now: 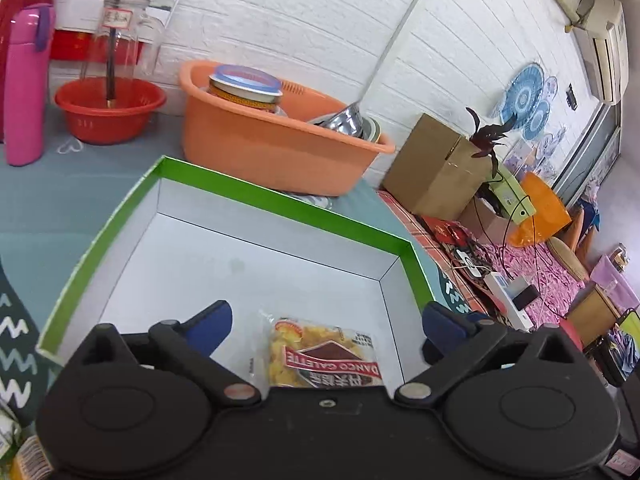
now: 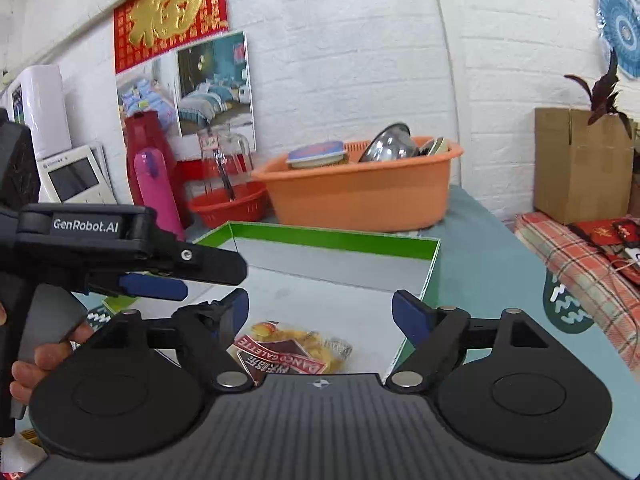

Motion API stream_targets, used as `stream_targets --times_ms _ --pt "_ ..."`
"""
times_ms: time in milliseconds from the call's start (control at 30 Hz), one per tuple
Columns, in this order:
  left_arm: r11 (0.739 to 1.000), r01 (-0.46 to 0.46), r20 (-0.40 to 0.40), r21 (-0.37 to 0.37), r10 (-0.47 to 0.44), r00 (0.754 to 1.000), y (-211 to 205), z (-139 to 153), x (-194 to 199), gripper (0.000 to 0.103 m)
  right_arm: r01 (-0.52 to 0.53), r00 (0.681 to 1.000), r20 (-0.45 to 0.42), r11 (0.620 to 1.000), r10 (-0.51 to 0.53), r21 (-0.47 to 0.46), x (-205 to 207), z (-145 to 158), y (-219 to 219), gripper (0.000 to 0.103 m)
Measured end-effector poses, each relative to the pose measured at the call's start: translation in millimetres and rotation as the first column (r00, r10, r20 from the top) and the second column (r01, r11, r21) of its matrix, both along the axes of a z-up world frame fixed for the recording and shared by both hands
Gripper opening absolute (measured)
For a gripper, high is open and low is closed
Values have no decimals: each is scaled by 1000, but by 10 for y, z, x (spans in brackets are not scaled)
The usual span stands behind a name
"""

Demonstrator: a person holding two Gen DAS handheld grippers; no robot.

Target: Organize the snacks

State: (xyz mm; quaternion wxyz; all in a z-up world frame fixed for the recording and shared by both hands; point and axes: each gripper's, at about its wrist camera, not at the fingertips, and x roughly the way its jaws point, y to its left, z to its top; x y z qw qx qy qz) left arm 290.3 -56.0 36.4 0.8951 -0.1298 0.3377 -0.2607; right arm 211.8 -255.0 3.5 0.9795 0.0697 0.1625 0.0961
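A shallow box with green walls [image 1: 280,202] and a white floor lies on the table; it also shows in the right wrist view [image 2: 336,238]. One snack packet [image 1: 320,354], yellow biscuits with a red Danco Galette label, lies flat on the box floor near its front; the right wrist view shows it too [image 2: 288,350]. My left gripper [image 1: 326,326] is open, hovering over the packet, not touching it. It shows from the side in the right wrist view [image 2: 216,276]. My right gripper [image 2: 320,314] is open and empty above the same packet.
An orange basin [image 1: 276,140] with a tin and steel bowls stands just behind the box. A red basket [image 1: 108,108], a glass jar and a pink bottle [image 1: 26,84] stand at the back left. A cardboard box [image 1: 436,168] sits to the right. More snack packets [image 1: 24,456] lie at the near left.
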Motion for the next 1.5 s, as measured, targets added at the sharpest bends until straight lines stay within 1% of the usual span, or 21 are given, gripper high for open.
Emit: stream_targets --times_ms 100,200,267,367,467,567,667,767,867,933,1000,1033,1133,1200,1233,1267,1367,1500 --pt "1000 -18 36 -8 19 999 87 192 -218 103 0 999 54 1000 -1 29 -207 185 -55 103" --pt "999 -45 78 9 45 996 169 402 -534 103 -23 992 126 999 16 48 -529 368 -65 103" --pt "999 -50 110 7 48 993 211 525 -780 103 -37 986 165 998 28 52 -762 446 -53 103" --pt "998 -58 125 5 57 990 263 600 -1178 103 -72 982 180 996 60 59 -1077 463 -36 103" --pt "999 -45 134 0 44 990 319 548 -1520 103 -108 985 146 989 93 100 -1303 383 -37 103" --pt "999 -38 114 5 37 993 355 398 -1784 103 -128 989 87 981 117 143 -1445 244 -15 103" --pt "999 -36 66 -12 37 997 386 201 -1931 103 -150 987 -21 965 158 216 -1513 13 33 103" --pt "1000 -30 27 -8 31 999 372 57 -1960 103 -186 965 -125 939 230 288 -1520 -203 133 103" --pt "1000 -18 -8 16 18 1000 360 -20 -1918 103 -203 942 -184 912 282 357 -1514 -328 260 103" --pt "999 -2 -18 40 3 1000 355 -40 -1871 103 -222 936 -177 900 305 376 -1517 -347 336 103" --pt "998 9 -33 66 -7 999 357 -50 -1794 103 -251 932 -156 895 326 370 -1517 -356 391 103" --pt "997 18 -45 75 -15 999 356 -63 -1754 103 -258 928 -159 891 336 375 -1484 -362 410 103" --pt "995 50 -91 92 -42 995 331 -93 -1590 103 -245 913 -191 859 361 450 -1364 -449 393 103" --pt "991 76 -128 111 -61 990 303 -151 -1502 97 -233 903 -215 846 371 479 -1283 -502 384 103" --pt "989 91 -146 119 -73 987 288 -192 -1469 90 -227 899 -230 846 372 482 -1250 -521 386 103" --pt "986 98 -163 132 -76 984 274 -226 -1442 88 -219 897 -243 848 370 482 -1222 -539 384 103" --pt "981 123 -178 150 -95 979 258 -295 -1404 86 -225 882 -255 829 397 513 -1150 -579 369 103" --pt "983 124 -193 136 -96 976 290 -327 -1358 86 -211 857 -285 798 428 564 -1026 -694 347 103"
